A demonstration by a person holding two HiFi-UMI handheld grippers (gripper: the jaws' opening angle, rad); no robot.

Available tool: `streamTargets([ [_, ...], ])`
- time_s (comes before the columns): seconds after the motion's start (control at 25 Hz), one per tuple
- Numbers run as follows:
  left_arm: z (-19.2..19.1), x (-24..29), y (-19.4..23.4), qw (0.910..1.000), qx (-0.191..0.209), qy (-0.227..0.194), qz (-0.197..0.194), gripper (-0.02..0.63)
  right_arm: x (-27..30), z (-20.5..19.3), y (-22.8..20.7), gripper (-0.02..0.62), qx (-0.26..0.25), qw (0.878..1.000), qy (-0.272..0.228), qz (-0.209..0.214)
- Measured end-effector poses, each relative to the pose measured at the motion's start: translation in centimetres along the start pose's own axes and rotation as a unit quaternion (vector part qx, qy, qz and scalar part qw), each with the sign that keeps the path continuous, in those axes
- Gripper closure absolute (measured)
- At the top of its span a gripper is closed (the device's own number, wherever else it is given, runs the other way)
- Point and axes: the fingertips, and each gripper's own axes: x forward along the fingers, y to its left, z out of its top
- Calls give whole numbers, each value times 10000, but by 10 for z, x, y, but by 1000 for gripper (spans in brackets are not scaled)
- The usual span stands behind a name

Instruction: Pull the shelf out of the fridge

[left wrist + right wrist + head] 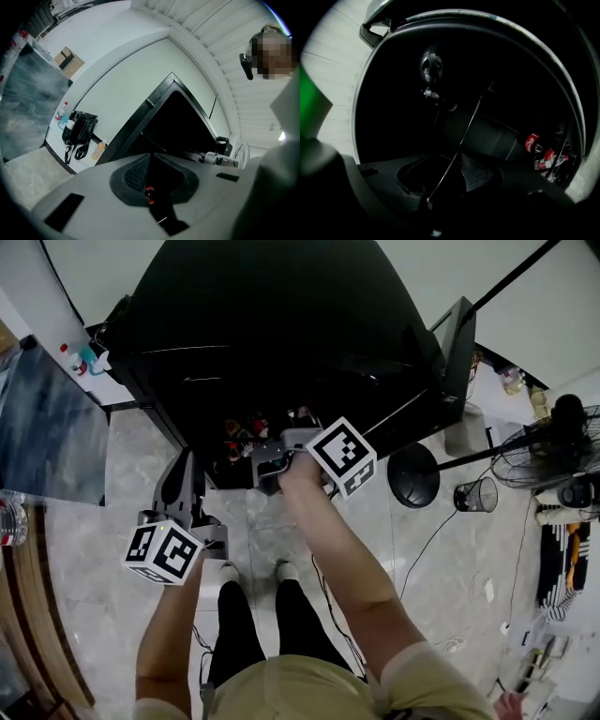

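Stands before the black fridge (281, 324), its door (457, 343) swung open at the right, and reaches the right gripper (450, 171) into the dark cabinet. Sets its jaws a little apart around a thin wire, by the look of it the front rail of the shelf (461, 136). Shows no pad pressing on that wire, so reads as straddling rather than gripping. Hangs the left gripper (149, 168) back on the near left, outside the fridge, closed tight pad to pad on nothing.

Finds the shelf in its place inside the cabinet, running from the near jaws away into the dark, with red-labelled bottles (530, 141) lying off to the far right. Puts the task, on this evidence, at its very opening: door open, reach made, rail lined up between the jaws. Leaves nearly all of the work ahead: closing on the rail, drawing the shelf toward the near side, bringing it clear of the cabinet. Calls for care with the bottles, too dim here to place either on this shelf or beside it.
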Motion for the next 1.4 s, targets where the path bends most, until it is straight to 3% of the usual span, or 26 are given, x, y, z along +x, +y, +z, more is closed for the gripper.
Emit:
streamTargets([
  [0.6, 4, 7, 20, 10000, 50, 36, -42, 589, 39, 19, -21, 459, 21, 9985, -435, -319],
  [1.04, 8, -2, 24, 9999, 41, 119, 116, 589, 43, 35, -26, 525, 81, 9971, -652, -394],
  [1.4, 4, -4, 10, 9999, 69, 142, 57, 589, 29, 30, -25, 541, 522, 9964, -620, -255],
])
